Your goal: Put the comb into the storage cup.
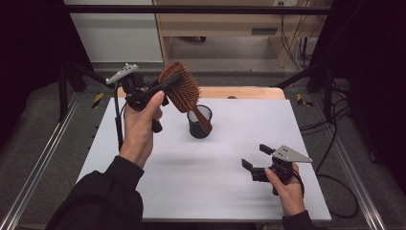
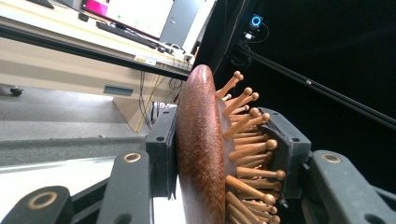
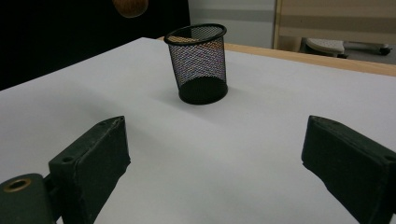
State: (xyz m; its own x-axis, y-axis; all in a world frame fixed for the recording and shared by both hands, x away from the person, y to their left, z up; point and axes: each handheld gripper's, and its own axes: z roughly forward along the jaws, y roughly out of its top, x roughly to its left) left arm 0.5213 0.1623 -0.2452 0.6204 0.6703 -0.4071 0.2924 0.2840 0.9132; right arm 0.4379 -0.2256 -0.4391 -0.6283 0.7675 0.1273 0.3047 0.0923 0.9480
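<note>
Brush [image 1: 181, 86] clamped by the head in left fingers [image 2: 219, 154], handle tip over cup [image 1: 199, 121]. Best lowered straight, handle first, then released. Right fingers [image 1: 254, 160] wide, idle on desk [image 1: 215, 191].

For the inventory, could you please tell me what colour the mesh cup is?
The mesh cup is black, clearest in the right gripper view.

A white work surface [image 1: 215, 182] is laid over a wooden tabletop [image 1: 249, 92], whose edge is seen at the upper middle of the high view. Grey floor [image 1: 43, 143] is seen at both sides, crossed by metal rails [image 1: 33, 177]. Light wooden furniture [image 1: 225, 24] is placed at the top, cables [image 1: 335, 143] are trailed at the right, and black curtains [image 1: 378, 72] are hung at both edges.
</note>
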